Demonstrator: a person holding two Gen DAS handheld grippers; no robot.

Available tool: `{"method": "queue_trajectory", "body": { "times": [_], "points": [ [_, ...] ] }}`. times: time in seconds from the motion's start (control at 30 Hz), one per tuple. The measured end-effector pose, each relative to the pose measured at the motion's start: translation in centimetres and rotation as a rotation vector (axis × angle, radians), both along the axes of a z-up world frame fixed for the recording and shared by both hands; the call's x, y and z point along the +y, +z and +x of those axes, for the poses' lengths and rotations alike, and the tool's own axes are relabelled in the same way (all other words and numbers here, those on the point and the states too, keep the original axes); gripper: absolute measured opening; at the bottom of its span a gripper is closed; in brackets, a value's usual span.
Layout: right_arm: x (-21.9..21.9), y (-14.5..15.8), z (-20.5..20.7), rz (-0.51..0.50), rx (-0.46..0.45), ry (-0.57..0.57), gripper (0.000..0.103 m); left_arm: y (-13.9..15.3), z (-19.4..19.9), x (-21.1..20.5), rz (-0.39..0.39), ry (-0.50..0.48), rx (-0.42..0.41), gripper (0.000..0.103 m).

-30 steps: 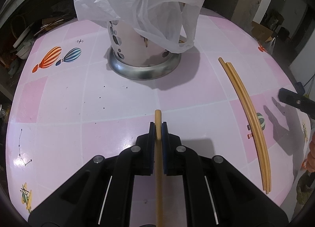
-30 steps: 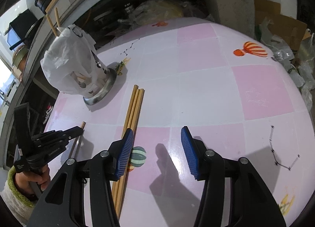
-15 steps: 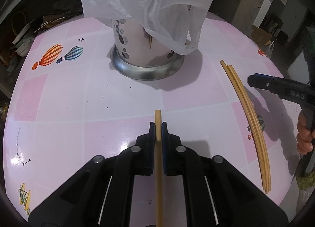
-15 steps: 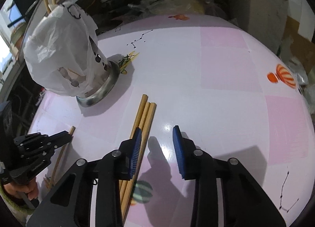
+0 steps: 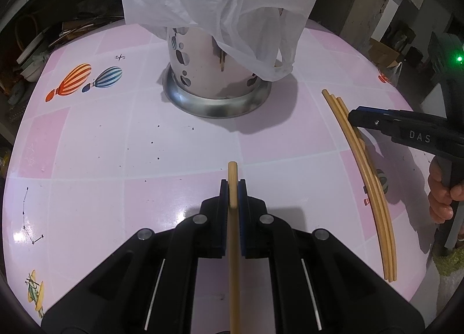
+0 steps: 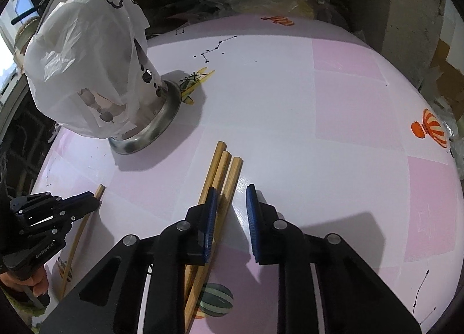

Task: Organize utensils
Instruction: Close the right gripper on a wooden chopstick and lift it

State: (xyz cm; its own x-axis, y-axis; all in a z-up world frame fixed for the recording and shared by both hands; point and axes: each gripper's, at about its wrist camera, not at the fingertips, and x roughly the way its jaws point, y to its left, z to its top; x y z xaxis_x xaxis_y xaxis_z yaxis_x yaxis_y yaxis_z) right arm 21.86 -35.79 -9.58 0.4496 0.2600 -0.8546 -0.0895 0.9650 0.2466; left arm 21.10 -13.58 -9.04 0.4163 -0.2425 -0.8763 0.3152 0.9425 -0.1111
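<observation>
We hold a hand-held gripper in each hand over a round tabletop (image 5: pixel 150 142) covered in pink and white squares with hot-air balloon prints. The left hand-held gripper (image 5: pixel 233 193) is clamped on a single wooden chopstick (image 5: pixel 233 177), whose tip sticks out a little past the blue pads and points toward the utensil holder. That holder (image 5: pixel 203 73) is a perforated steel cylinder on a flared base, standing upright at the far side of the tabletop with a crumpled white plastic bag (image 5: pixel 220 0) draped over its top; more sticks seem to stand inside it, though the bag hides most of them.

To our right, three more chopsticks (image 6: pixel 223 171) lie side by side on the tabletop, touching one another. The right hand-held gripper (image 6: pixel 232 203) is down over them with its jaws closing. Its left pad sits over the middle of the bundle, and the rightmost chopstick runs into the gap between the pads, which do not yet press on it. From the left wrist view, fingers (image 5: pixel 440 197) wrap the right gripper's handle.
</observation>
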Motion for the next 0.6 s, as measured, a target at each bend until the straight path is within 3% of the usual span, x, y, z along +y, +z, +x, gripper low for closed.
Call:
{"method": "queue_trajectory", "body": {
  "times": [0.2,0.6],
  "points": [
    [0.25,-0.13,0.12,-0.024,0.01,-0.002,0.013,0.08,0.06,0.19,-0.004,0.001,0.002,0.006],
    [0.88,-0.18,0.8,-0.079,0.014,-0.005,0.013,0.11,0.06,0.29,-0.005,0.003,0.001,0.006]
  ]
}}
